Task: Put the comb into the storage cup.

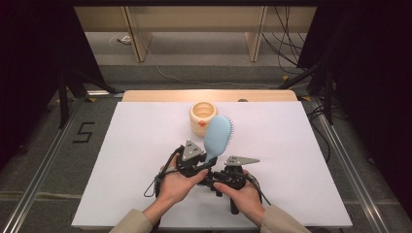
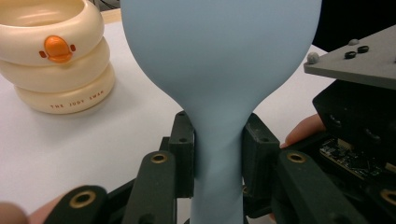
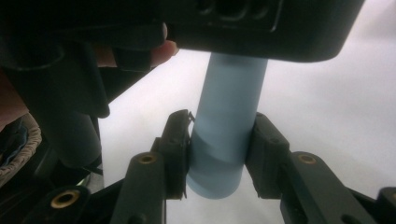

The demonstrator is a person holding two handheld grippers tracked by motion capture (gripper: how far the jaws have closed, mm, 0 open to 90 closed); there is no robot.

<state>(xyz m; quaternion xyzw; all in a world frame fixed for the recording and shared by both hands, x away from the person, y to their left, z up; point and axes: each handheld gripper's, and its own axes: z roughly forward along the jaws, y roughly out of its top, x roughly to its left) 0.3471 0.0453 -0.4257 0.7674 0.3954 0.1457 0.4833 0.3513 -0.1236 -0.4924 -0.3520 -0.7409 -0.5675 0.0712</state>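
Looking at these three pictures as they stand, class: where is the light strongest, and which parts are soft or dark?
High view: bright sheet, dark surroundings, light pooled by the cup. Left gripper view: brush evenly lit, nearest tool links soft. Right gripper view: handle dim, other tool above a dark mass, background washed out.

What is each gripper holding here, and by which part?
Both hold the blue hairbrush by its handle: the left gripper clamps the neck just below the head, the right gripper the handle's end.
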